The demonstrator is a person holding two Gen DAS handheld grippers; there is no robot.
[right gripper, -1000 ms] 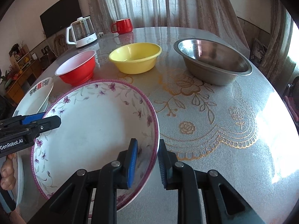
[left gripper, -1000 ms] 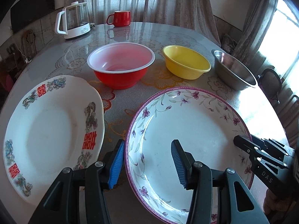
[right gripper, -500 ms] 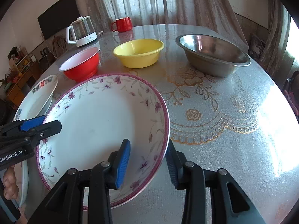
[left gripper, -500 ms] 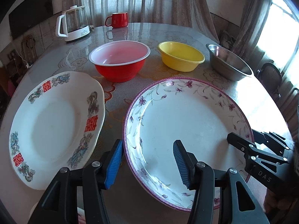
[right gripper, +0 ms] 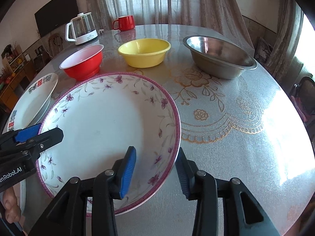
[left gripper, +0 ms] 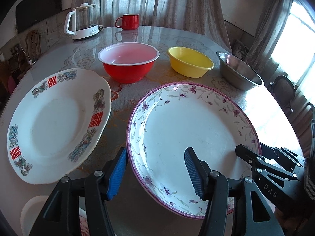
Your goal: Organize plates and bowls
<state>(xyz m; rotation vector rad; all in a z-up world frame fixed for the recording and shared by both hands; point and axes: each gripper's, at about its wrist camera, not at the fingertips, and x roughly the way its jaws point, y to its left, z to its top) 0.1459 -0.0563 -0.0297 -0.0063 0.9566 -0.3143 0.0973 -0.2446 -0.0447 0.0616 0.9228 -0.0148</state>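
A floral plate [left gripper: 193, 129] [right gripper: 102, 118] with a purple rim lies on the table, right of a white plate [left gripper: 55, 122] [right gripper: 33, 96] with red characters. My left gripper [left gripper: 155, 153] [right gripper: 49, 130] straddles the floral plate's left rim. Its jaws are opening and the pads stand clear of the rim. My right gripper [right gripper: 156, 151] [left gripper: 254, 151] straddles the right rim, open, with neither pad touching. A red bowl [left gripper: 128, 63] [right gripper: 82, 64], a yellow bowl [left gripper: 190, 62] [right gripper: 144, 52] and a steel bowl [left gripper: 238, 72] [right gripper: 218, 57] stand in a row behind.
A glass kettle [left gripper: 82, 23] and a red mug [left gripper: 129, 21] sit at the far edge of the round table [right gripper: 226, 118]. Another white dish [left gripper: 33, 212] shows under my left gripper. A chair [left gripper: 283, 88] stands beyond the table's right edge.
The right gripper was shut on the floral plate's rim and has let go. The left jaws have widened. Both views have drawn back a little from the plate.
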